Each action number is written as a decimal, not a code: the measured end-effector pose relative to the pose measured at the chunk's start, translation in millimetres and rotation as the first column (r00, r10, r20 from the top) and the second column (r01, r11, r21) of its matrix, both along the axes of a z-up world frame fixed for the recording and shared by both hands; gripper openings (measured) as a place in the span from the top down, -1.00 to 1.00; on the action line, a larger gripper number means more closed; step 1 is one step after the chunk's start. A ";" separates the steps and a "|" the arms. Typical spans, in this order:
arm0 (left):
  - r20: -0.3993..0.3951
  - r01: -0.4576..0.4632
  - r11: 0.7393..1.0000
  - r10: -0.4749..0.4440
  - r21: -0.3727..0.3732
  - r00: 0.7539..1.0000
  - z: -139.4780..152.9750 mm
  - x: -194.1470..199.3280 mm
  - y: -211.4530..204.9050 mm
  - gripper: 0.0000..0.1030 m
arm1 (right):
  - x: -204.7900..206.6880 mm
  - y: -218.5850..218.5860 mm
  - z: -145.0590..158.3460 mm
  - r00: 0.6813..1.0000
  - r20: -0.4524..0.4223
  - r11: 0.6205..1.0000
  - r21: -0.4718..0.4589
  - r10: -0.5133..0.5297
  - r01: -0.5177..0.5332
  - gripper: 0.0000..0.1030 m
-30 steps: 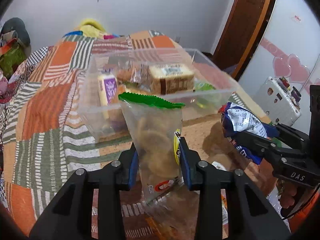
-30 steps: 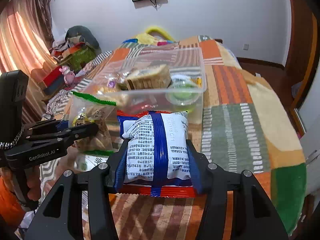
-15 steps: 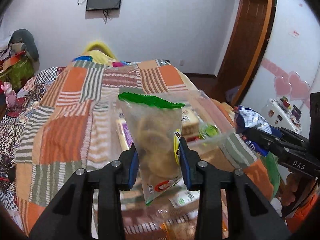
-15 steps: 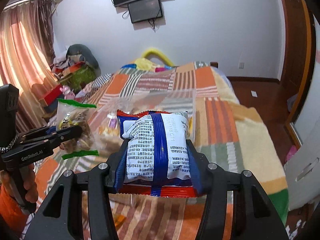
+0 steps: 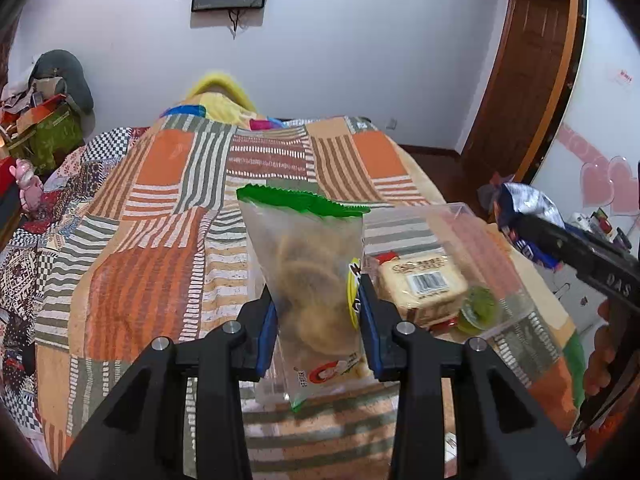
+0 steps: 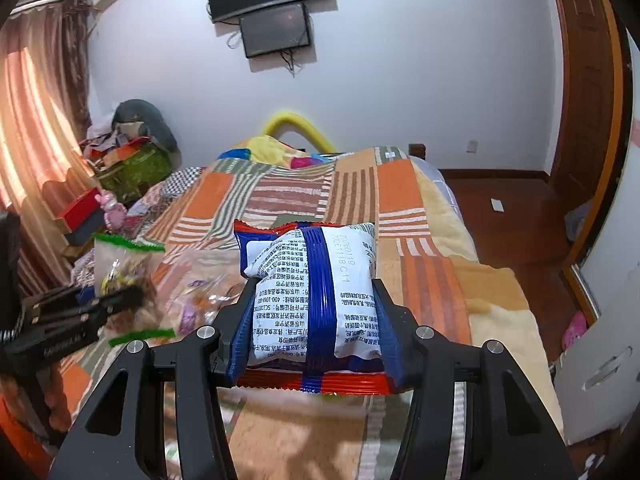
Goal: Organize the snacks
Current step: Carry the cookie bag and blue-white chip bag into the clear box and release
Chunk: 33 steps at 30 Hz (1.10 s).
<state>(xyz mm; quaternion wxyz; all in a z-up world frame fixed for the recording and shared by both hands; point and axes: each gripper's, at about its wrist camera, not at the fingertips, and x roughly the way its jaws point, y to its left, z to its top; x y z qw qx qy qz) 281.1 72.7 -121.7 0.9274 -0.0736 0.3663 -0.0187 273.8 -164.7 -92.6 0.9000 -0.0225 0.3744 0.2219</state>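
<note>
My left gripper (image 5: 318, 320) is shut on a clear cookie bag (image 5: 308, 280) with a green top edge, held upright above the near side of a clear plastic bin (image 5: 496, 248) on the bed. The bin holds a wrapped bread block (image 5: 424, 284), a green cup (image 5: 478, 308) and other snacks. My right gripper (image 6: 314, 316) is shut on a blue, white and red snack packet (image 6: 316, 300), held above the bed to the right of the bin. In the left wrist view the right gripper (image 5: 532, 236) and its packet (image 5: 524, 204) show at the right. The cookie bag (image 6: 120, 276) shows left in the right wrist view.
A patchwork quilt (image 5: 160, 240) covers the bed. Clutter and boxes (image 6: 120, 168) pile by the curtain at the left. A wooden door (image 5: 532, 72) and wooden floor (image 6: 504, 208) lie to the right. A screen (image 6: 276, 28) hangs on the far wall.
Both grippers have risen with their packets and now look down on the bin from higher. The bin sits lower in both views. Both grips are unchanged.
</note>
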 end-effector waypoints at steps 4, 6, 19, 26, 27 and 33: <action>-0.030 0.010 1.000 -0.011 -0.023 1.000 -12.8 12.7 -0.2 0.30 | 14.4 8.3 -12.9 1.000 -0.028 1.000 -0.021 -0.006 0.006 0.04; -0.035 0.015 0.999 -0.016 -0.028 0.999 -17.4 17.5 -2.0 0.29 | 18.7 12.8 -17.6 0.999 -0.036 0.999 -0.045 -0.002 0.000 0.04; -0.067 0.011 1.000 -0.011 -0.005 0.998 -33.9 34.2 -8.7 0.25 | 14.8 27.2 -36.8 0.999 -0.040 0.983 -0.181 0.032 -0.039 0.03; -0.032 -0.027 0.999 0.028 0.036 0.999 -16.4 18.2 -4.9 -0.27 | 17.2 19.9 -27.1 0.997 -0.072 0.986 -0.161 0.036 -0.047 -0.08; -0.018 -0.024 0.999 0.025 0.041 1.000 -11.3 12.9 -5.1 -0.30 | 15.2 17.4 -23.2 0.997 -0.065 0.987 -0.154 0.035 -0.045 -0.16; 0.022 0.010 0.998 -0.012 0.064 1.000 11.7 -15.4 -10.7 -0.40 | -0.2 10.6 -2.0 0.999 -0.020 0.994 -0.104 0.042 -0.044 -0.38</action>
